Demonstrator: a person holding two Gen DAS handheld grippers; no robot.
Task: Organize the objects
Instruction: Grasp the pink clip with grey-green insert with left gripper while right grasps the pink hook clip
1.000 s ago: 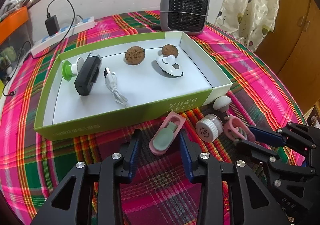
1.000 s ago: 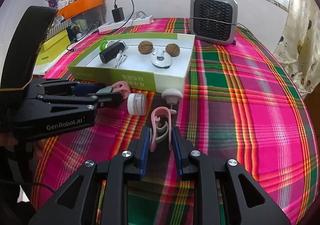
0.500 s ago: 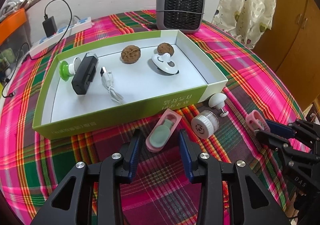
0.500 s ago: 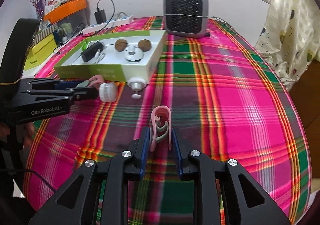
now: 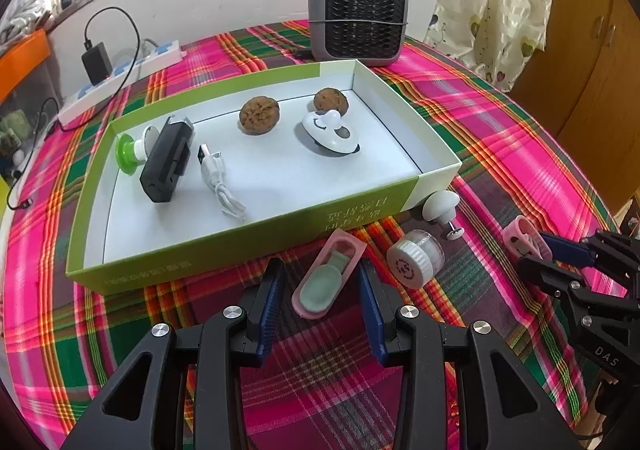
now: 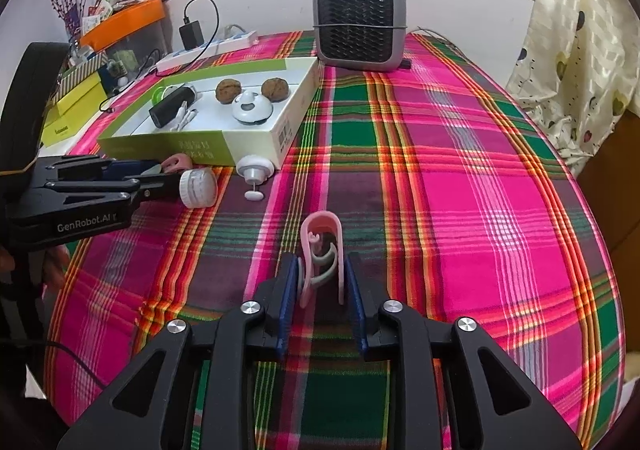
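Nearest, the right gripper [image 6: 321, 282] has a pink clip [image 6: 322, 250] standing between its blue pads on the plaid tablecloth [image 6: 460, 210]; its jaws are opening. The left pad looks to be touching the clip, and a sliver of gap shows at the right pad, so the grip looks to be letting go. The clip stands well apart from the box. Released on its thin edge, it could tip over or cling to a pad and get dragged as the hand pulls away.

Across the cloth, the left gripper [image 5: 320, 292] has its jaws spread wide on either side of a pink-and-green clip [image 5: 329, 279] that lies flat, touching neither pad. Closing at this skewed angle might squirt the clip sideways into the white-capped jar [image 5: 414, 263] just beside it, which could roll.

Beyond these, a white mushroom-shaped knob [image 5: 440, 207] lies against the corner of the green-and-white box [image 5: 240, 246]. Inside are a black device [image 5: 168, 164], a white USB cable [image 5: 220, 184], a green suction cup [image 5: 128, 150], two walnuts [image 5: 259, 115] and a white round gadget [image 5: 328, 132]. Farthest back stands a grey heater [image 5: 359, 12].
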